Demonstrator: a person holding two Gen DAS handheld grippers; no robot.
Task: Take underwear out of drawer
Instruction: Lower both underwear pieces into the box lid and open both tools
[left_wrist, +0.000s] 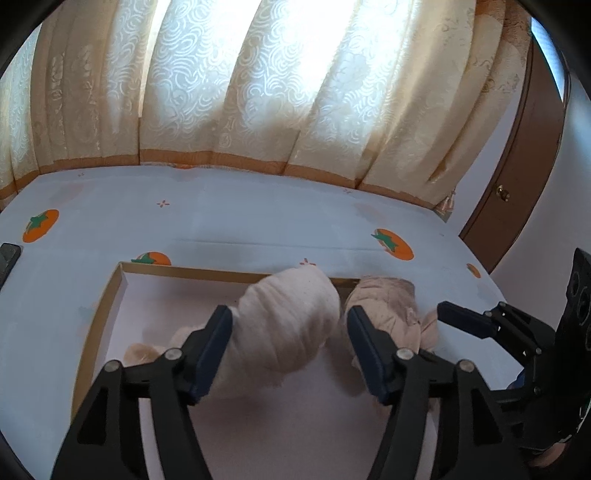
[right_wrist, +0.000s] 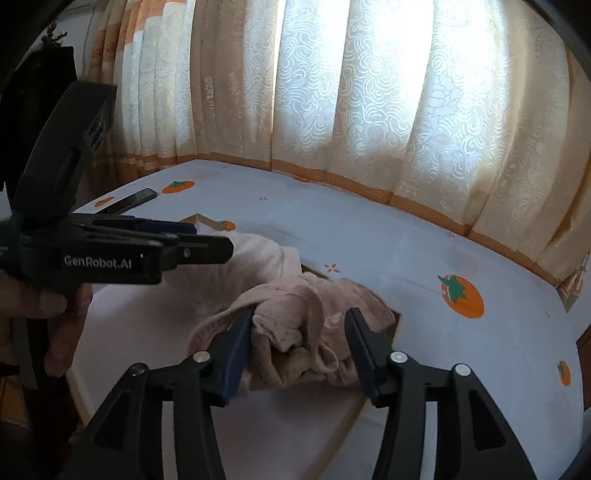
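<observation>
A shallow white drawer with a tan rim (left_wrist: 110, 291) lies on a white sheet with orange fruit prints. Two pale pink underwear pieces lie in it. My left gripper (left_wrist: 286, 334) is open, its fingers on either side of the lighter rolled piece (left_wrist: 288, 321). My right gripper (right_wrist: 299, 347) is open around the crumpled darker pink piece (right_wrist: 295, 332); its fingertips (left_wrist: 458, 317) also show at the right of the left wrist view. The left gripper (right_wrist: 199, 236) shows from the side in the right wrist view, over the lighter piece (right_wrist: 262, 254).
Cream curtains (left_wrist: 258, 92) hang behind the sheet-covered surface (left_wrist: 240, 221). A dark phone (right_wrist: 129, 199) lies at its far left corner. A brown wooden door (left_wrist: 524, 177) stands at the right. A hand (right_wrist: 55, 332) holds the left gripper's handle.
</observation>
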